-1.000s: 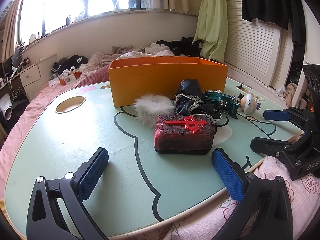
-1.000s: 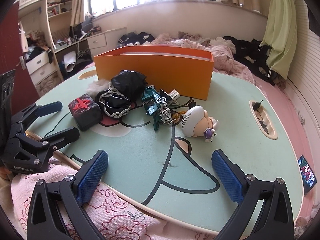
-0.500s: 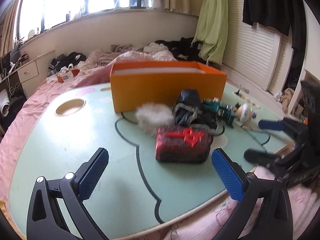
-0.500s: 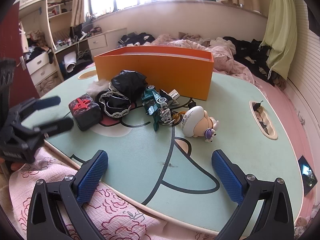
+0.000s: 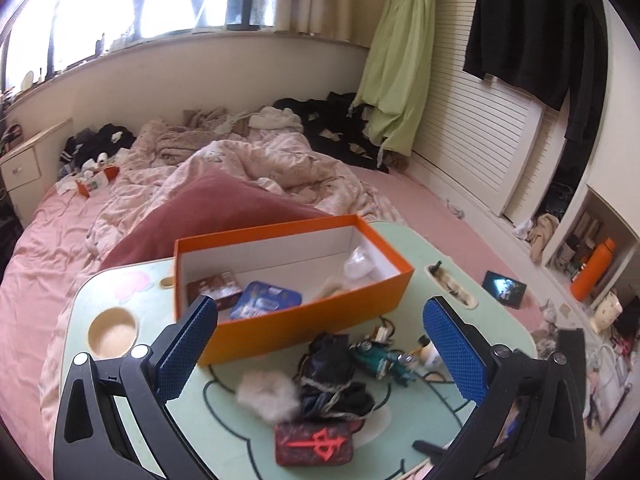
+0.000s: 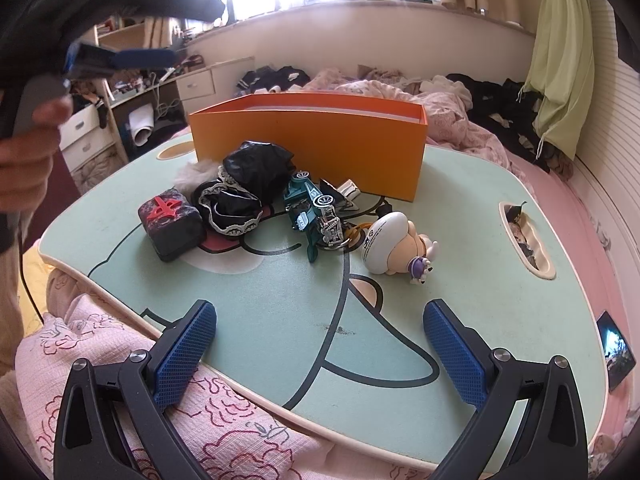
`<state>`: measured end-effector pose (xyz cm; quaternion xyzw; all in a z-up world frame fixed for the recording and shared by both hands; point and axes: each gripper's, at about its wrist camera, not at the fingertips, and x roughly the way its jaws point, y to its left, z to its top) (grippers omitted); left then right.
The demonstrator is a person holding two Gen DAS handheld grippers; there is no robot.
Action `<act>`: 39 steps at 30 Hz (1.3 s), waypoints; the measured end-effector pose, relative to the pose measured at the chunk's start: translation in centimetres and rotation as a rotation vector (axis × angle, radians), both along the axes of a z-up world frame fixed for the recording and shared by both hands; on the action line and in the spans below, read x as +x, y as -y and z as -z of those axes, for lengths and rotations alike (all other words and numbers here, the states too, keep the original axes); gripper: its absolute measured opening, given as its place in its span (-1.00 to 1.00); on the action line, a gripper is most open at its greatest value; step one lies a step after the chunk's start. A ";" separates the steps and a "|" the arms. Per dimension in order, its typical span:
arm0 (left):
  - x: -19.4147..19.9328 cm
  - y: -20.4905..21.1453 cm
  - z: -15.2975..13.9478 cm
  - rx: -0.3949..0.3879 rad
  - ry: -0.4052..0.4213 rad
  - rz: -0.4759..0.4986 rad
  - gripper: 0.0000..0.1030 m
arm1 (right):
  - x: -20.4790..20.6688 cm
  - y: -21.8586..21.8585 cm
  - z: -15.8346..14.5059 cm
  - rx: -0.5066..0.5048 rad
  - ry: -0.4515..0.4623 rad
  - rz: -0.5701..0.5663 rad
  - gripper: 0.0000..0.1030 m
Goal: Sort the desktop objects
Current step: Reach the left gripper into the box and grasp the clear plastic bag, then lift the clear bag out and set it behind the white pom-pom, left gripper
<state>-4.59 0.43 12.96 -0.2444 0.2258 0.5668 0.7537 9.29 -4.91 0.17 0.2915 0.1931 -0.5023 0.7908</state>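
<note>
An orange box [image 5: 304,320] [image 6: 312,140] stands at the far side of the green lap table [image 6: 460,184]; a few small packets lie inside it. In front of it lie a red and black case [image 5: 314,444] [image 6: 170,226], a white fluffy puff [image 5: 266,394], a black lace-trimmed bundle [image 5: 334,380] [image 6: 244,184], a teal toy car [image 5: 378,358] [image 6: 314,210] and a white figurine [image 6: 394,242]. My left gripper [image 5: 320,348] hangs open high above the table, tilted down over the pile. My right gripper [image 6: 320,344] is open and empty at the near edge.
The table rests on a bed with pink floral bedding [image 6: 120,380]. A hand [image 6: 28,152] holds the left gripper's handle at upper left in the right wrist view. A phone [image 5: 504,290] lies on the bed right of the table. A cup hole [image 5: 112,330] sits at the table's left.
My left gripper has risen well above the table and tilted down, so the box's inside now shows. The right gripper has stayed put.
</note>
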 end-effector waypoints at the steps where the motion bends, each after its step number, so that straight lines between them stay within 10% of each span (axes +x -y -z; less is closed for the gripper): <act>1: 0.3 -0.5 -0.3 -0.012 0.004 0.010 0.99 | 0.0 0.0 0.0 0.000 0.000 0.002 0.99; 17: 4.2 -14.8 6.1 -0.538 0.168 0.063 0.16 | -0.1 0.1 -0.1 -0.001 -0.003 0.028 0.99; 28: 7.2 -20.3 10.7 -0.671 -0.025 -0.043 0.16 | -0.1 0.0 0.0 -0.001 -0.004 0.045 0.99; 32: 7.4 -20.6 11.7 -0.694 -0.032 -0.043 -0.36 | -0.1 0.2 -0.1 -0.002 -0.003 0.051 0.99; 39: 6.0 -19.0 9.8 -0.576 -0.008 0.000 -0.37 | 0.0 0.4 -0.4 -0.004 -0.005 0.063 0.99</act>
